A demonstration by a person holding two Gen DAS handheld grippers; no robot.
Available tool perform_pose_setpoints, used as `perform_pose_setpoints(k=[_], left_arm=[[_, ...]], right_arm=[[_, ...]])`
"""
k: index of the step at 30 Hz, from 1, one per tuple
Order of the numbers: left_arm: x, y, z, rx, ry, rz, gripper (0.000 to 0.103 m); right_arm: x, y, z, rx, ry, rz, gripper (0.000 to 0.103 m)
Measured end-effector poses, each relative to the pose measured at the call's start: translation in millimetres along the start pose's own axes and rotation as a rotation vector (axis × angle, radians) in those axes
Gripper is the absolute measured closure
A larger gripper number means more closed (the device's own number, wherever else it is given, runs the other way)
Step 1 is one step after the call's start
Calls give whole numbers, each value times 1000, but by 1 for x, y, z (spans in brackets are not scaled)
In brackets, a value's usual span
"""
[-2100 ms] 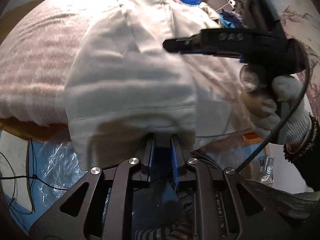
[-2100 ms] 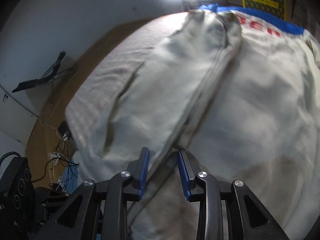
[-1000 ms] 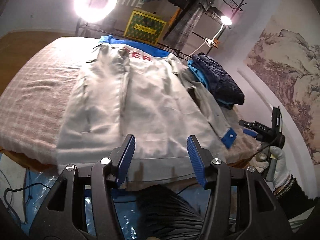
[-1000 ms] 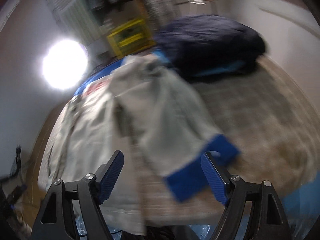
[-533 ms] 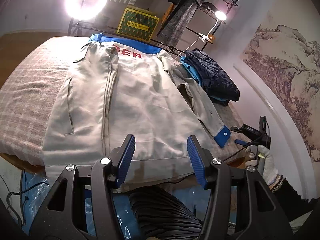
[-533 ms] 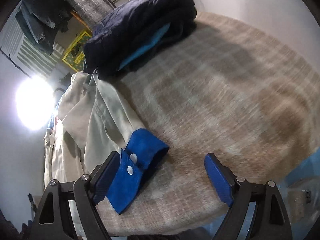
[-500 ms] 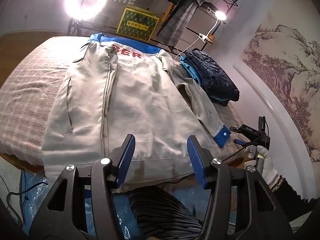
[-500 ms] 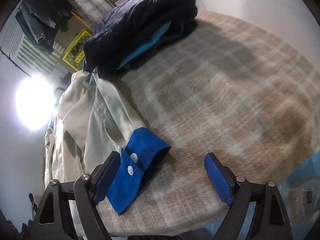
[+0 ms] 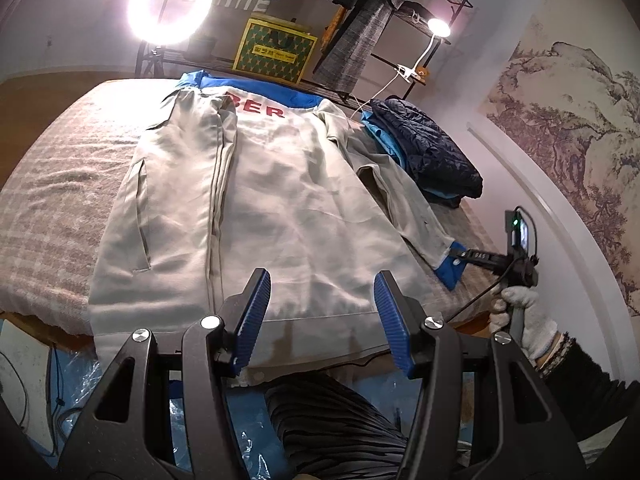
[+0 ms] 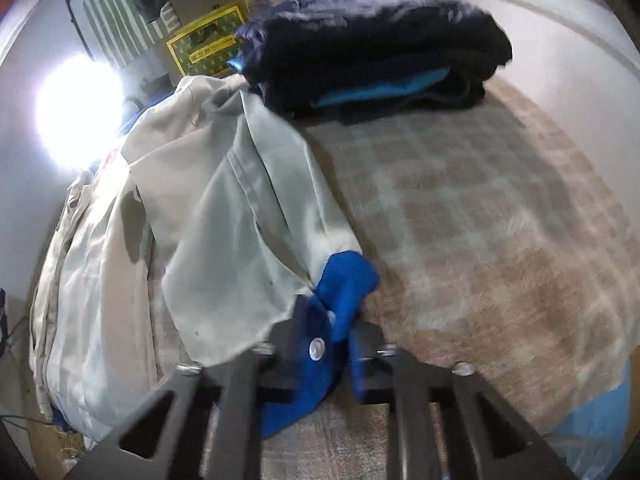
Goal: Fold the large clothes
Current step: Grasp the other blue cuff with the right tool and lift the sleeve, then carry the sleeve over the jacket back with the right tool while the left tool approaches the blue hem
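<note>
A large beige jacket (image 9: 280, 200) with a blue collar and red letters lies spread flat on the bed. My left gripper (image 9: 322, 280) hovers over its near hem, open with nothing between its fingers. The jacket's right sleeve (image 10: 248, 220) ends in a blue cuff (image 10: 344, 280) with white snaps. My right gripper (image 10: 322, 332) is closing its jaws on that cuff, which is bunched between the fingers. From the left wrist view, the right gripper's tip (image 9: 466, 257) meets the cuff (image 9: 450, 268) at the bed's right edge, held by a gloved hand (image 9: 524, 312).
A folded navy padded jacket (image 10: 372, 40) lies on the checked blanket (image 10: 480, 220) beyond the sleeve. Behind the bed stand a ring light (image 9: 170, 4), a yellow box (image 9: 276, 50) and a clothes rack (image 9: 372, 20). Blue plastic sheeting (image 9: 80, 376) lies below the near edge.
My right gripper came down onto the blue cuff and its wide jaws closed around it, bunching the cuff. My left gripper, earlier shut on the hem, stands open and has held still lately.
</note>
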State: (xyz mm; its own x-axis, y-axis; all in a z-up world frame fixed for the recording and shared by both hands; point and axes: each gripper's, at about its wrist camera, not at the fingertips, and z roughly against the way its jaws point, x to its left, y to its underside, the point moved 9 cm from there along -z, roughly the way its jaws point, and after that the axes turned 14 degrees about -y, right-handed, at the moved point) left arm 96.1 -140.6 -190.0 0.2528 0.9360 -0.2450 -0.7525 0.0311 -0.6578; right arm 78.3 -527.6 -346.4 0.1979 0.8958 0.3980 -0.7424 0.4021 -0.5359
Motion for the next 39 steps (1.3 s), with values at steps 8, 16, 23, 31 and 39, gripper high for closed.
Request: perform_pose_setpoints(k=[8,16,23,31,39], left_arm=[[12,-1,0,-10,-16,12,48],[19,-2,-3,-16,-14,28,48],[33,-4,0,-25,-22,60,48],[62,-5,-8,-10,-23,167,48],[85,1,-26,38,-21,275,48]], right_arm=[[40,-43,76,-153,-17,119,97],[143,-68,142,-272,-77,387,97],[244,-32,135,-233,-174,650,97],[303,42,70,-67,-231,865,97],[321,119,4,142,-239,1070,97]])
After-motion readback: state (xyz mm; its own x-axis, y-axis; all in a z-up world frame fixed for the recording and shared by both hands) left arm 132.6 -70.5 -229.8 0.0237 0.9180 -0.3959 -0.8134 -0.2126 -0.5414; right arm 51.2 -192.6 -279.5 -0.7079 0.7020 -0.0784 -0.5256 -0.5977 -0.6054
